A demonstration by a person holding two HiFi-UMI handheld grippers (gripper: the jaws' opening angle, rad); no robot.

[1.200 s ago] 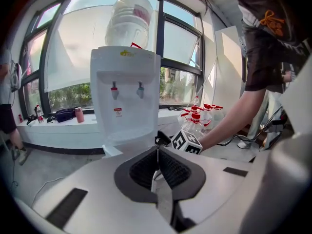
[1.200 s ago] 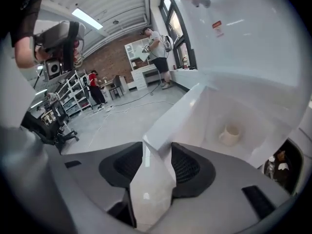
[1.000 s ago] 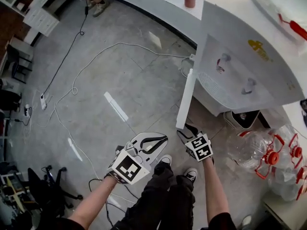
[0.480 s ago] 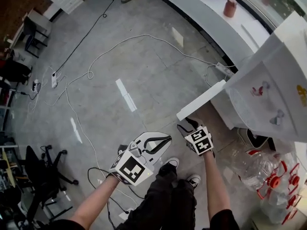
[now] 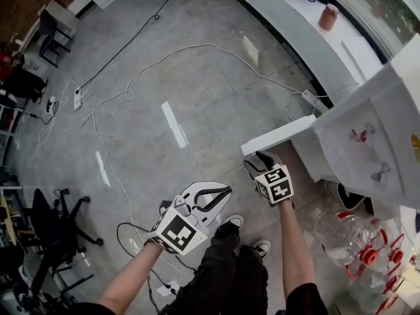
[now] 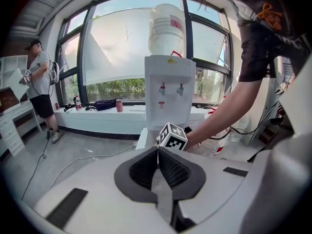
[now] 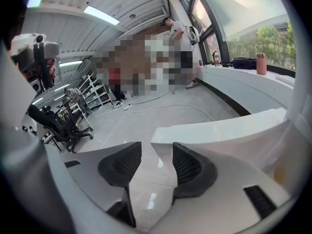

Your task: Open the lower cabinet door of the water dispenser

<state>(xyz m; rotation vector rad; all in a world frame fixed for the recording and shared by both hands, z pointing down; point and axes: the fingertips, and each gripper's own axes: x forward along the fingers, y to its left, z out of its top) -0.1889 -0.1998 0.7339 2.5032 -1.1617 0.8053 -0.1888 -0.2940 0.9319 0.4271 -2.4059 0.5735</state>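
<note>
The white water dispenser (image 5: 374, 149) stands at the right of the head view and straight ahead in the left gripper view (image 6: 169, 91). Its lower cabinet door (image 5: 279, 136) is swung out from the body and shows edge-on. My right gripper (image 5: 256, 161) sits at the door's free end. In the right gripper view its jaws (image 7: 157, 155) stand apart. The door's end (image 7: 219, 130) lies just past the gap and behind the right pad. My left gripper (image 5: 225, 189) hangs lower left, shut on nothing (image 6: 158, 152).
Empty water bottles (image 5: 354, 241) with red caps lie right of my feet. Cables (image 5: 131, 90) and a power strip (image 5: 77, 98) run over the grey floor. An office chair (image 5: 59, 228) stands at the left. A pink cup (image 5: 327, 17) sits on the window counter. A person (image 6: 39, 82) stands far left.
The head view has swung round. The door's free end has come further out from the dispenser, with my right gripper staying at it. The left gripper has barely moved.
</note>
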